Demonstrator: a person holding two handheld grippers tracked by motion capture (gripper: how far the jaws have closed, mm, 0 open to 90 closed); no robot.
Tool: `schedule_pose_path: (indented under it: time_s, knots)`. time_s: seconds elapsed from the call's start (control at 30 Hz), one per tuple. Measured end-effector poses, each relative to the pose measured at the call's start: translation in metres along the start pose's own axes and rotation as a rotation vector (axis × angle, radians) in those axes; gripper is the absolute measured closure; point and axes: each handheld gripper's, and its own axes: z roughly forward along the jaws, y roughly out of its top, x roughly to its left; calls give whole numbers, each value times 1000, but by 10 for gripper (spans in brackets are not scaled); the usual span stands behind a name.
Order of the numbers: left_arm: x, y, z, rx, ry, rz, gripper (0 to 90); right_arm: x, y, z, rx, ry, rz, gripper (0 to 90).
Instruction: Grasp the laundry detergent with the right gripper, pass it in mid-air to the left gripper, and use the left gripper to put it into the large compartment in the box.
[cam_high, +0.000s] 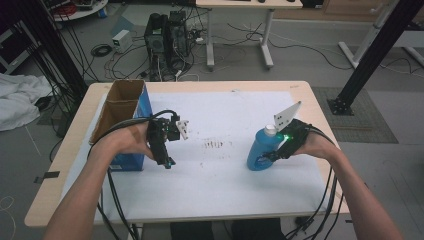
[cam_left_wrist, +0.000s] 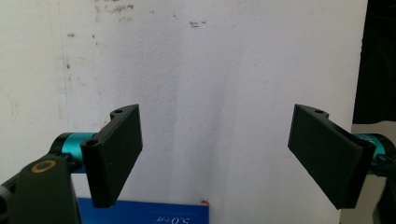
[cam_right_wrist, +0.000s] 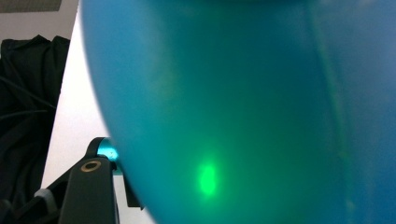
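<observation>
- where the high view looks down: right gripper (cam_high: 274, 154) closed around a blue bottle (cam_high: 260, 150), upright on white paper (cam_high: 225, 185); left gripper (cam_high: 167, 162) beside a box (cam_high: 122, 107).
- left gripper view: jaws wide apart, empty, above paper (cam_left_wrist: 210, 70).
- right gripper view: bottle (cam_right_wrist: 243, 116) pressed close.

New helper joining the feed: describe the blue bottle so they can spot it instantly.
Find the white sheet covering the table. On its right side, the right tongs grip a blue bottle. Its rounded body and white cap set it apart from the open blue box at left.
</observation>
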Motion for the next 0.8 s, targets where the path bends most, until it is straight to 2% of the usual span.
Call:
schedule_pose_path:
  time_s: [0.03,0.27,0.33,0.5,0.67,0.7,0.73,0.77,0.8]
  knots:
    - [0,-1,0,0,0,1,178,0,0,1,-8,2,10,332]
    - [0,-2,0,5,0,-3,178,1,-1,1,-13,0,0,374]
    - [0,-1,0,4,1,0,178,3,-3,-1,-18,10,-7,431]
    - [-1,1,0,1,2,5,178,6,-6,-1,-48,-3,8,444]
    - [-2,0,-2,-13,6,2,178,6,-7,-1,-57,-7,-2,452]
    - [0,0,-4,7,9,25,178,7,-7,-1,-56,-8,0,453]
    - [0,0,-4,7,9,25,178,7,-8,-3,-41,1,8,455]
    - [-2,-2,-4,-28,11,-10,178,9,-7,-2,-46,-3,24,456]
    - [-2,-2,-4,-28,11,-10,178,8,-7,-2,-49,-7,20,457]
